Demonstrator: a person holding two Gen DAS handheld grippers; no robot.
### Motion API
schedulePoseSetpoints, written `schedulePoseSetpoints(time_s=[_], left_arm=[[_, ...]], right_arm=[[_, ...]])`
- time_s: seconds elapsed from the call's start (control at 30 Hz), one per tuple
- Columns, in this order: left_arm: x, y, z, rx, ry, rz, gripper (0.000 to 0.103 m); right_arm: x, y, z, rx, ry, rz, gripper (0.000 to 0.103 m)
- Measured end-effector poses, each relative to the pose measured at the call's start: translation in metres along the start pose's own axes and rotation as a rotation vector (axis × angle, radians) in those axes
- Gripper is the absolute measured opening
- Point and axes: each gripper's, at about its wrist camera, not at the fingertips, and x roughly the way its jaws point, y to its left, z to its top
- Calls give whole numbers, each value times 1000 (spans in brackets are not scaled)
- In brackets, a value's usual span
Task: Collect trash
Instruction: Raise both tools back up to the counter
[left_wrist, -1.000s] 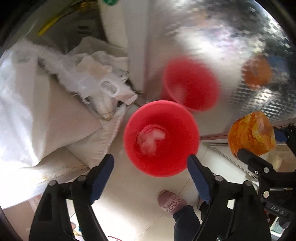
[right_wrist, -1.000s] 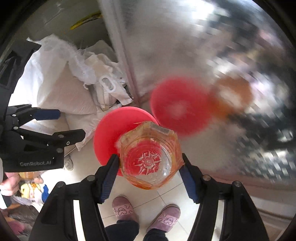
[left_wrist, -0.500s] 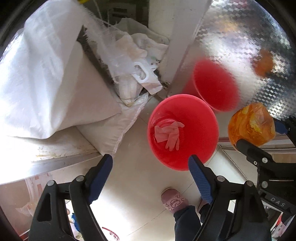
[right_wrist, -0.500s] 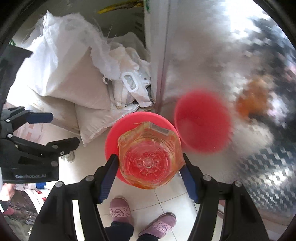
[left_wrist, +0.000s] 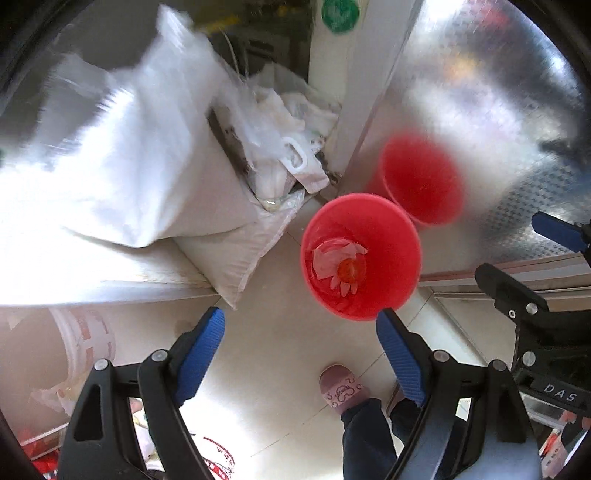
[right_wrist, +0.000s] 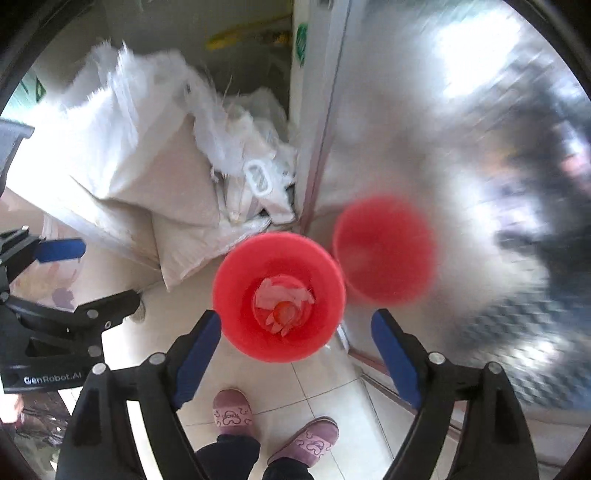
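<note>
right tool (right_wrist: 296, 325) has just been opening its jaws and now gapes wide with nothing between them; the orange plastic cup (right_wrist: 284, 312) lies at the bottom of the red bin (right_wrist: 236, 273), on crumpled pale wrapping (right_wrist: 280, 291). left tool (left_wrist: 301, 321) is spread wide too, empty, above the same bin. the bin stands on the tiled floor (right_wrist: 325, 391) beside a shiny metal panel (right_wrist: 461, 147) that mirrors it, near white sacks (right_wrist: 122, 166). purple slippers (right_wrist: 229, 408) show below.
</note>
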Motion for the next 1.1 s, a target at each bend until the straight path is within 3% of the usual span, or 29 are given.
schedulePoseSetpoints(time_s=[0.2, 0.33, 0.57, 0.87, 1.1], left_arm=[[-90, 2, -5, -57, -60, 8, 83], [-151, 0, -6, -82, -112, 28, 83], [-243, -3, -8, -107, -207, 12, 83], [-316, -20, 4, -31, -289, 4, 83], [-355, -38, 40, 35, -344, -18, 83]], right_arm=[[-75, 2, 11, 8, -42, 13, 89], [-133, 1, 20, 15, -102, -44, 99], [-219, -5, 31, 13, -164, -64, 99], [-293, -12, 27, 47, -264, -168, 100], [-326, -32, 41, 122, -318, -214, 100]])
